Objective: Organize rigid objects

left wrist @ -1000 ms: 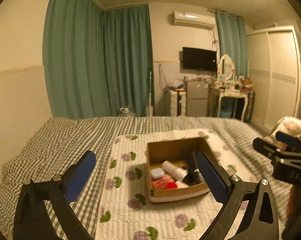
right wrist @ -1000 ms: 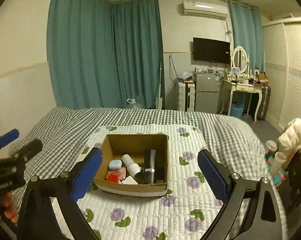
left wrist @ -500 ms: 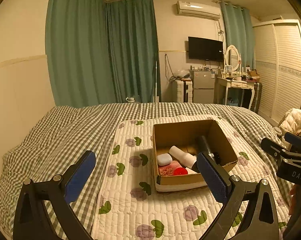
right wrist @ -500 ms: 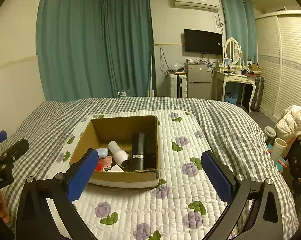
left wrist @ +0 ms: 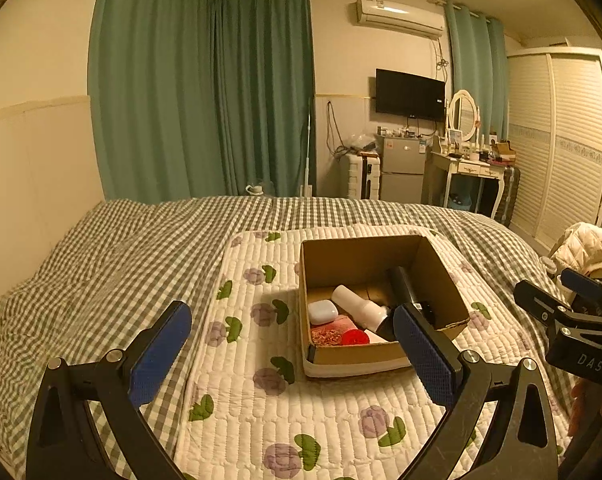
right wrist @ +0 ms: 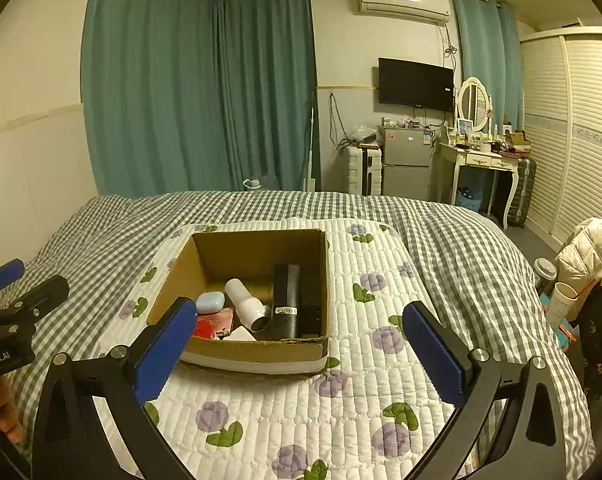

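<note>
Left gripper (left wrist: 293, 354) held above a flowered quilted mat (left wrist: 237, 392) on a checked bed (left wrist: 101, 264), jaws spread wide and empty. Just beyond the right-hand jaw, an open cardboard box (left wrist: 365, 354) on the mat, its near right corner hidden behind that jaw's blue pad. Inside, left to right: a small white case (left wrist: 322, 311), a red round item (left wrist: 355, 337) nearest the jaws, a white bottle (left wrist: 359, 306) lying down, a black cylinder (left wrist: 401, 286) along the right wall.

Right gripper (right wrist: 299, 350) likewise poised over the mat, jaws having just opened further to their widest, nothing between them. Box ahead of the left-hand jaw, near left corner covered by its pad; bare mat ahead of the right-hand jaw. Neither gripper touching the box.
</note>
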`<control>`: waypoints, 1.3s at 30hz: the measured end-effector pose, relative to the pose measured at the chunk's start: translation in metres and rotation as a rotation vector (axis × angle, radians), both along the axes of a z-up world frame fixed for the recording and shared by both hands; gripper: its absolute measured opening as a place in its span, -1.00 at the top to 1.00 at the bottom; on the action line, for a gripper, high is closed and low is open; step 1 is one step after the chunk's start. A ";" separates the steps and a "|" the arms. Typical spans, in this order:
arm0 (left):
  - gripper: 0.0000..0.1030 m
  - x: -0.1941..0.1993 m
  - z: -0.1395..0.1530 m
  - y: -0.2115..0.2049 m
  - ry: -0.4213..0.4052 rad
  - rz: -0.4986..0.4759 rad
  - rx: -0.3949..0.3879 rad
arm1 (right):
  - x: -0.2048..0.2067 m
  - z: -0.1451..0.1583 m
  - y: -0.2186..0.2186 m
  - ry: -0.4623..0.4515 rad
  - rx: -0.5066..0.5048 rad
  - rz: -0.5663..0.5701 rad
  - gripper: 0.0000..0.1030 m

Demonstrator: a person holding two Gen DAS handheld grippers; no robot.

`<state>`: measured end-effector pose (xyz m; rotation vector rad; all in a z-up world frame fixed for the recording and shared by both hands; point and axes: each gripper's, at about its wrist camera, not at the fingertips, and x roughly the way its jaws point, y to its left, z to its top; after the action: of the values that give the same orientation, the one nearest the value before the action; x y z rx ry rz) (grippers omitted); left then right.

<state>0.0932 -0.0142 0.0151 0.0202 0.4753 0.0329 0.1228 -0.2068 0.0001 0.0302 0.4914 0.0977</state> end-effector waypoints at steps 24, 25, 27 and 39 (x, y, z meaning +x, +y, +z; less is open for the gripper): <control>-1.00 0.003 -0.002 0.002 0.033 -0.021 0.002 | 0.002 -0.002 0.002 0.010 -0.009 -0.012 -1.00; -1.00 0.003 -0.002 0.002 0.032 -0.019 0.002 | 0.003 -0.002 0.002 0.010 -0.008 -0.011 -1.00; -1.00 0.003 -0.002 0.002 0.030 -0.011 0.002 | 0.003 -0.002 0.002 0.011 -0.009 -0.009 -1.00; -1.00 0.004 -0.005 0.002 0.040 -0.007 0.003 | 0.004 -0.005 0.003 0.021 -0.020 -0.010 -1.00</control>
<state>0.0969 -0.0122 0.0102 0.0256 0.5151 0.0263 0.1273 -0.2041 -0.0045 0.0144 0.5130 0.0825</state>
